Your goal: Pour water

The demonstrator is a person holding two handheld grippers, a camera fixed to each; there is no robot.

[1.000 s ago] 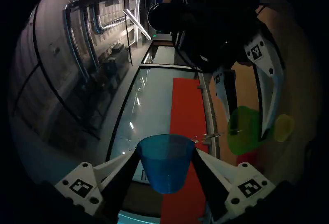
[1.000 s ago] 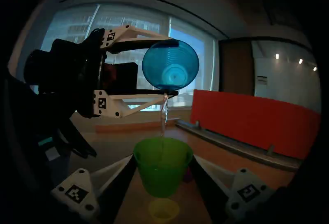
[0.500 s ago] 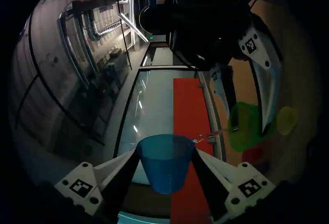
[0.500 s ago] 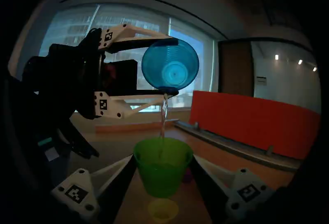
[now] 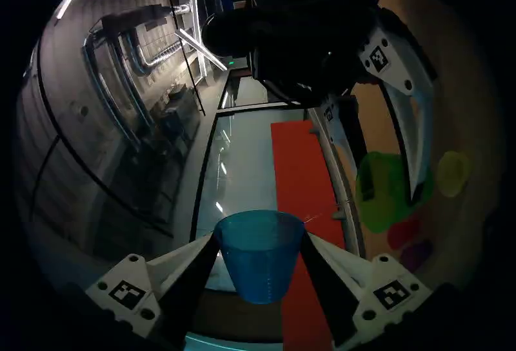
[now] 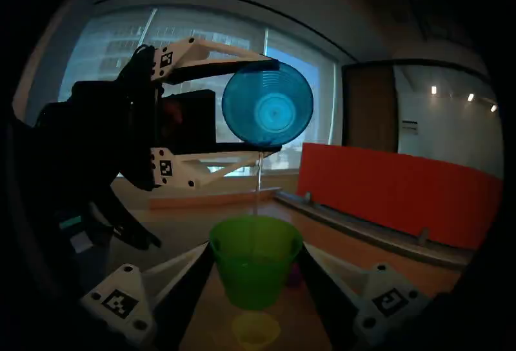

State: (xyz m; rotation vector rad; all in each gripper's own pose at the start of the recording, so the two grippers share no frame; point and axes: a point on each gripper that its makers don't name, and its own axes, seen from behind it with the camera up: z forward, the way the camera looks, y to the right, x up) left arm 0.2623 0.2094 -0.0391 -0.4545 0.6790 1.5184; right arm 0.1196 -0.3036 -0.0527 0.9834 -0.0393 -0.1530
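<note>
In the right gripper view, the right gripper (image 6: 256,249) holds the green cup (image 6: 256,270) upright, one finger pressed on each side of its wall. The cup holds some water; its level is hard to read through the tinted wall. Below it, on the counter (image 6: 187,230), stands a small yellow cup (image 6: 256,329), and what is in it cannot be told. A small purple thing (image 6: 295,278) peeks out just beside the green cup's right side.

A thin stream of water (image 6: 258,183) drops straight into the green cup's mouth. It leaves the lower rim of the blue cup (image 6: 258,125), which hangs above, tipped on its side with its mouth facing the camera, so that its round bottom shows inside. The left gripper (image 6: 269,106) clamps this cup, one finger over it and one under. Behind them are a red panel (image 6: 400,190) and a window (image 6: 193,48).

In the left gripper view, the blue cup sits close between the left gripper's two fingers. A faint thread of water leaves its rim to the right. Farther off, the right gripper grips the green cup. The yellow cup stands apart on the counter beyond it, with a red thing (image 5: 403,231) and the purple one nearby.
</note>
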